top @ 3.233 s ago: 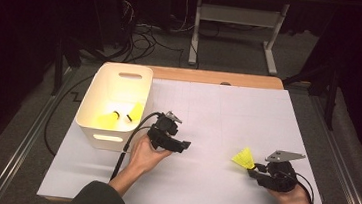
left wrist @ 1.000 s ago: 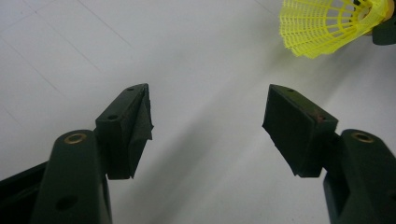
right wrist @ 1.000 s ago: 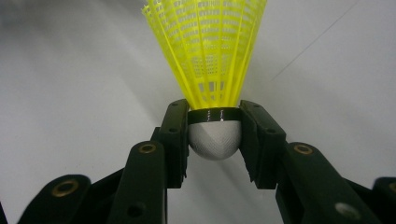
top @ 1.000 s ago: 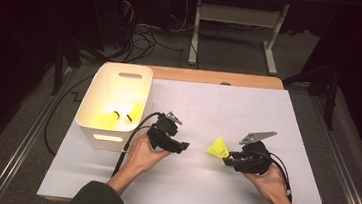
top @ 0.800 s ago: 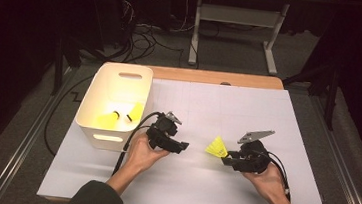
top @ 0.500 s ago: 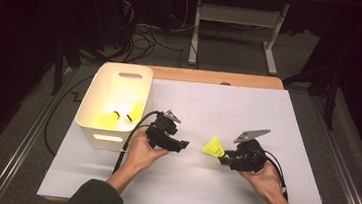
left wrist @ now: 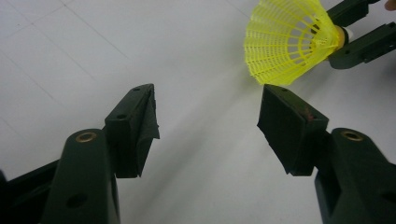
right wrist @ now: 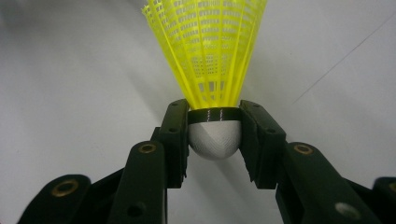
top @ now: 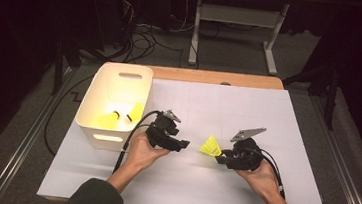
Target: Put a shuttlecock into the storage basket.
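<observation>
High view: right gripper (top: 219, 159) holds the yellow shuttlecock (top: 211, 146) over the white sheet (top: 248, 113), facing the left gripper (top: 185, 145); white plastic tub (top: 99, 109) beside.
Left gripper view: jaws spread, just been closing, nothing between; mesh skirt near.
Right gripper view: jaws pinch the rounded white cork.

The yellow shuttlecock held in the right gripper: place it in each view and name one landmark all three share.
High view: yellow shuttlecock at centre, skirt toward the left gripper.
Left gripper view: top right, skirt facing the camera, beyond the open jaws.
Right gripper view: top centre, white cork clamped by the right gripper.
Shared landmark: the white table sheet.
</observation>
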Tool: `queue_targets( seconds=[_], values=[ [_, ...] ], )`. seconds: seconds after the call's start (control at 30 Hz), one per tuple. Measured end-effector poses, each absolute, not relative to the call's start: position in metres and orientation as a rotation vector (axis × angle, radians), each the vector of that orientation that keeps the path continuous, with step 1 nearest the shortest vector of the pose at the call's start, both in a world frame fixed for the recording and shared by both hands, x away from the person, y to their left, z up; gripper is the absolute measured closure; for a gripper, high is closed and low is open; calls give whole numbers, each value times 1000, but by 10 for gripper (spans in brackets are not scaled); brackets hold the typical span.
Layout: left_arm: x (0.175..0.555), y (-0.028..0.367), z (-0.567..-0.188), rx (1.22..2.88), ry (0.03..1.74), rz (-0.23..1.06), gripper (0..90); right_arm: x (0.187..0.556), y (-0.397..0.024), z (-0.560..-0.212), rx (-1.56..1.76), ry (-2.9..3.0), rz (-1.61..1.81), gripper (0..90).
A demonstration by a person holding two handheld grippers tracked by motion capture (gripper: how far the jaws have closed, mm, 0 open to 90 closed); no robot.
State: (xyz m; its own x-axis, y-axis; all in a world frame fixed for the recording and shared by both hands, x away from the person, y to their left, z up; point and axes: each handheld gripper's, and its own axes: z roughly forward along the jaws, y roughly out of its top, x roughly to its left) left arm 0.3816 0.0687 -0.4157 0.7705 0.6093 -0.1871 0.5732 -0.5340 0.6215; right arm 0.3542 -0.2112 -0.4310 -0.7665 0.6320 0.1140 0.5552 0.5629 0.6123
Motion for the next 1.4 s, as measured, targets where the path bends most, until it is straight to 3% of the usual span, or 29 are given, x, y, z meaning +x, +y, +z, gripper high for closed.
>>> queue_targets(
  seconds=[0.83, 1.4],
  values=[
    [372, 60, -413, 2293, 774, 48, 415, 365, -185, -429, 976, 2694, 1004, 651],
    [372, 55, -418, 2328, 724, 2, 707, 367, -168, -432, 937, 2724, 999, 651]
  ],
)
